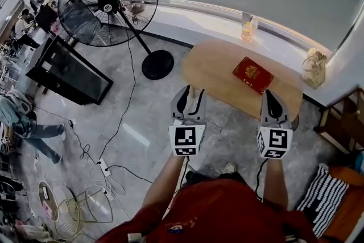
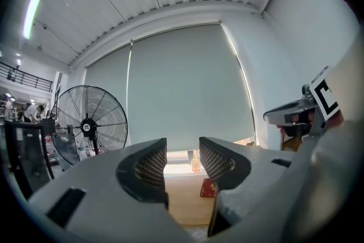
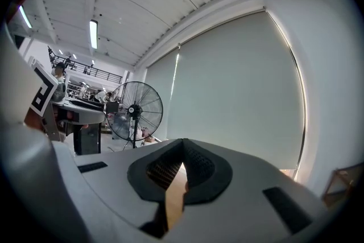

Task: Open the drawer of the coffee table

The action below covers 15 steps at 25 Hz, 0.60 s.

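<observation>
Left claw (image 1: 188, 94) released, its jaws standing apart with nothing between the pads; through the gap in the left gripper view (image 2: 182, 159) show a strip of wooden tabletop, a red book and an orange bottle. Right claw (image 1: 272, 97) clenched on nothing, the pad tips meeting in the right gripper view (image 3: 181, 159), with only a sliver of wood visible below them. A person in a red top holds both claws level and side by side, the marker cubes facing the head camera.

Seen from the head camera, both claw tips sit at the near edge of the oval coffee table (image 1: 216, 71), which lies at twelve o'clock from the pair. Its drawer cannot be made out from above; only the top shows. The red book (image 1: 253, 74) rests on the tabletop at about two o'clock from the left claw. The orange bottle (image 1: 247, 31) stands on the window ledge beyond the table.

A black pedestal fan (image 1: 108, 0) rises between ten and eleven o'clock of the left claw, a black cabinet (image 1: 68, 71) sits at nine o'clock, and cables (image 1: 114, 171) trail over the grey floor at seven o'clock. A striped cushion (image 1: 321, 199) lies at five o'clock of the right claw.
</observation>
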{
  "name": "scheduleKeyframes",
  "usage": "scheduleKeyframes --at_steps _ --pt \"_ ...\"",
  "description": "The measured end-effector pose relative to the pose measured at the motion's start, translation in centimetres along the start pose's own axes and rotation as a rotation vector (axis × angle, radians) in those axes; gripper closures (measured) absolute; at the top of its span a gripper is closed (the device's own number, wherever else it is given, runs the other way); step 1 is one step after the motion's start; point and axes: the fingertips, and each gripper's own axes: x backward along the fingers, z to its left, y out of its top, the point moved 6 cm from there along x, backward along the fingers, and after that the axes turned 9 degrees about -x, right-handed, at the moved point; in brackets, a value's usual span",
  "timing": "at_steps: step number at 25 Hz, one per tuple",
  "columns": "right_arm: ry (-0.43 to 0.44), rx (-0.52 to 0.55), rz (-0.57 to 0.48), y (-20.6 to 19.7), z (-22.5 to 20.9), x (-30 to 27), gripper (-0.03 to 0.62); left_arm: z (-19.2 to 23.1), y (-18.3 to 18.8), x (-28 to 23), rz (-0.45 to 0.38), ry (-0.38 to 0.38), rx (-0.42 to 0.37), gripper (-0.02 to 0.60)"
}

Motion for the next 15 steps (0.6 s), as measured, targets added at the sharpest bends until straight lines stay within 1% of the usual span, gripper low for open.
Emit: scheduleKeyframes --at_steps 8,15 --pt "0.004 0.018 0.011 0.0 2.8 -1.0 0.597 2.9 -1.0 0.7 0.003 0.003 0.013 0.413" --pt "0.006 0.022 0.023 -0.3 3.6 -1.7 0.597 3.6 -1.8 0.5 0.010 -0.005 0.020 0.413"
